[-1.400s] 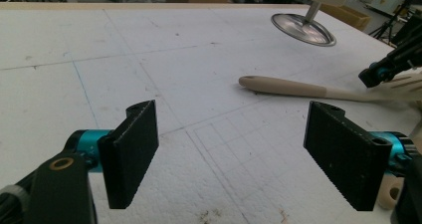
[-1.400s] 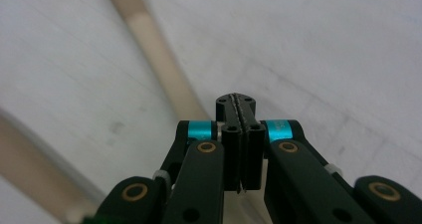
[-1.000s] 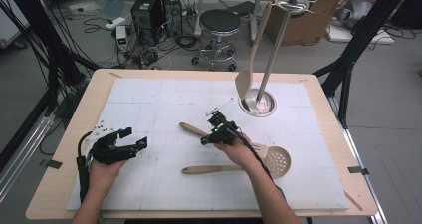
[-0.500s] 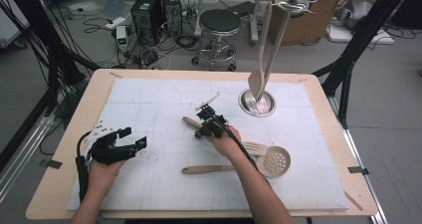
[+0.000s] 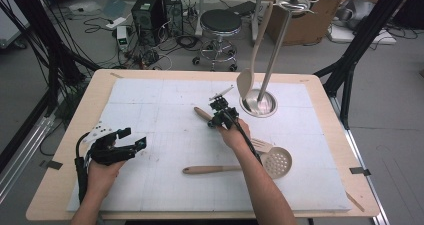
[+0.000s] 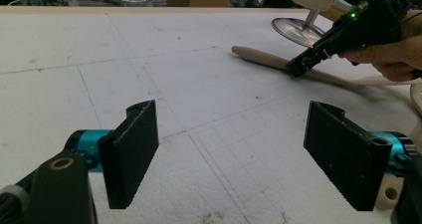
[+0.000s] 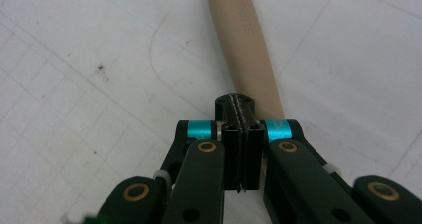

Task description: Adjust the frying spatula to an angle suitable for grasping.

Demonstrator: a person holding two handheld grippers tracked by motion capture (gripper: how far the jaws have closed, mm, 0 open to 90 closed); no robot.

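A wooden utensil lies slantwise mid-table, its long handle (image 5: 202,113) pointing to the far left. My right gripper (image 5: 214,121) is shut with nothing between its pads. In the right gripper view its closed tips (image 7: 238,104) sit on or just above that handle (image 7: 246,45); I cannot tell whether they touch. The left gripper view shows the right gripper (image 6: 300,66) tip-down at the handle (image 6: 259,57). My left gripper (image 5: 134,138) rests near the table's left side, its jaws wide apart and empty (image 6: 231,159).
A slotted wooden skimmer (image 5: 277,162) lies nearer the front, handle pointing left. A metal utensil stand (image 5: 260,105) rises at the back right, with a wooden spoon (image 5: 248,70) hanging from it. A white gridded mat (image 5: 150,100) covers the table.
My right gripper, still shut, has moved away from the person along the wooden handle toward its far end. The hanging spoon has swung a little. The left gripper has stayed put.
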